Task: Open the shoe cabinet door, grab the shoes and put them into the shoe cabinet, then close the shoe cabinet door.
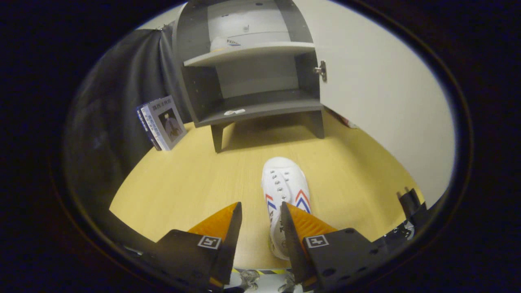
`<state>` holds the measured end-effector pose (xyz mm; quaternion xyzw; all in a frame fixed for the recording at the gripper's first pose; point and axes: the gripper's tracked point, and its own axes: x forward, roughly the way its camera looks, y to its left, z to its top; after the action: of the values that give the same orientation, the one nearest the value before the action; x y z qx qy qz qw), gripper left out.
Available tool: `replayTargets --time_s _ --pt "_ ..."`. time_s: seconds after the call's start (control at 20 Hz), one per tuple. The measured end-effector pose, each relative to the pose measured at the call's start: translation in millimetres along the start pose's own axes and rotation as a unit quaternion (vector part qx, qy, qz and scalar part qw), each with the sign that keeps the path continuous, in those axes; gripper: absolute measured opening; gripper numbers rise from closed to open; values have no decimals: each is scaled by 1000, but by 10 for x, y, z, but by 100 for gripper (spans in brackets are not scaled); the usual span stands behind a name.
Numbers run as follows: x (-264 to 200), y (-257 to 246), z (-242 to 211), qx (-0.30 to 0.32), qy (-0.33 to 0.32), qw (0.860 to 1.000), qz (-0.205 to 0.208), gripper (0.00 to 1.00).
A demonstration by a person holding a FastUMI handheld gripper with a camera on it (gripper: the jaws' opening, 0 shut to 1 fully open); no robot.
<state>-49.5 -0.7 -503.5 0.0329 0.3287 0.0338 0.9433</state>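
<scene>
A white canvas shoe (283,183) with red and blue stripes lies on the yellow wooden surface, toe pointing toward the cabinet. My gripper (260,205) is open above its heel end. The right finger covers part of the shoe, and only the shoe's left edge shows in the gap between the fingers. Beyond the shoe stands the grey shoe cabinet (248,110) with its white door (374,93) swung open to the right. A second white shoe (224,44) rests on the upper shelf. The lower shelf holds a small white scrap (235,112).
A book (163,122) leans against the black cloth wall left of the cabinet. A metal hinge (321,71) sits on the cabinet's right edge. Bare wooden surface (183,183) stretches between my fingers and the cabinet legs.
</scene>
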Motion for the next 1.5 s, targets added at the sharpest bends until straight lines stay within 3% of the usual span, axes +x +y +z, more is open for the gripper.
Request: replayTargets --time_s 0.35,0.7,1.0,1.1,1.25,1.4,1.5 --pt "253 -53 -226 11 17 1000 -4 60" --pt "496 -16 -70 -10 -27 1000 -7 60" --pt "599 -131 -67 11 -54 998 -22 33" --pt "586 -137 -108 -8 -47 998 -27 24" --pt "599 -121 -122 -25 -46 998 -29 16" --pt "597 -120 -115 -13 -48 999 -21 16" --pt "576 -105 -90 -13 -48 999 -15 8"
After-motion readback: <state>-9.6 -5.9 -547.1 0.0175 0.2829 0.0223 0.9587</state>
